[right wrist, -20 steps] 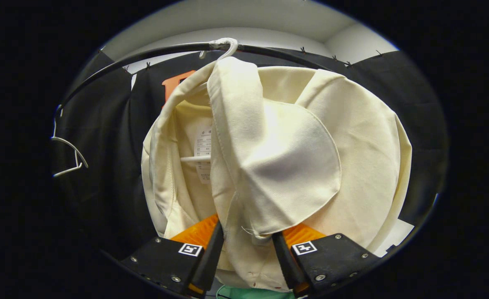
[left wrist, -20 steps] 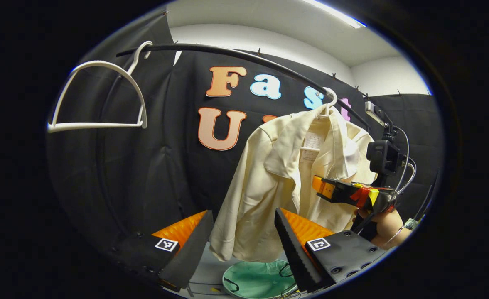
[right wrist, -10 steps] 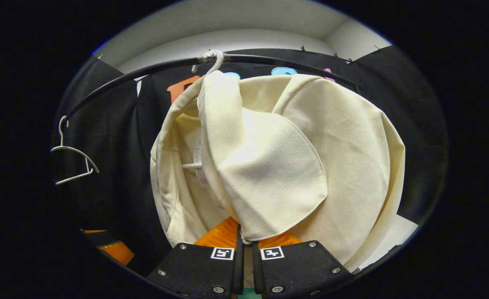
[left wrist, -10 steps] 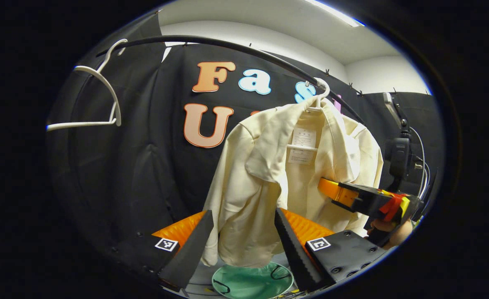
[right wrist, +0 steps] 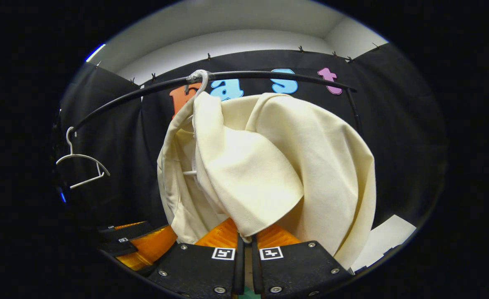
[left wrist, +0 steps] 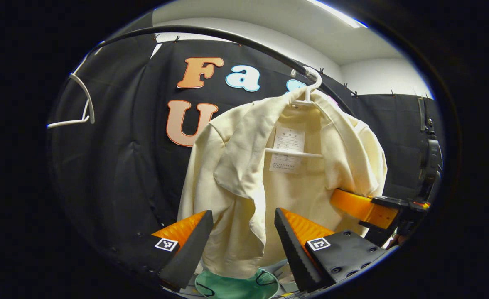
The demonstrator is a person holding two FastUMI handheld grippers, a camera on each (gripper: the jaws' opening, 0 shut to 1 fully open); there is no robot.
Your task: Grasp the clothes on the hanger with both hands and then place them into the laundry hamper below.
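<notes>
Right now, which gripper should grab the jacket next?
Left. The right gripper is shut on the jacket; the left gripper is open with a hanging flap between its fingers.

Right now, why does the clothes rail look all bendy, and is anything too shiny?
Left gripper view: the fisheye lens bows the rail into an arc; a ceiling light glares white. Right gripper view: the rail curves too; the cream jacket is evenly lit and sharp.
</notes>
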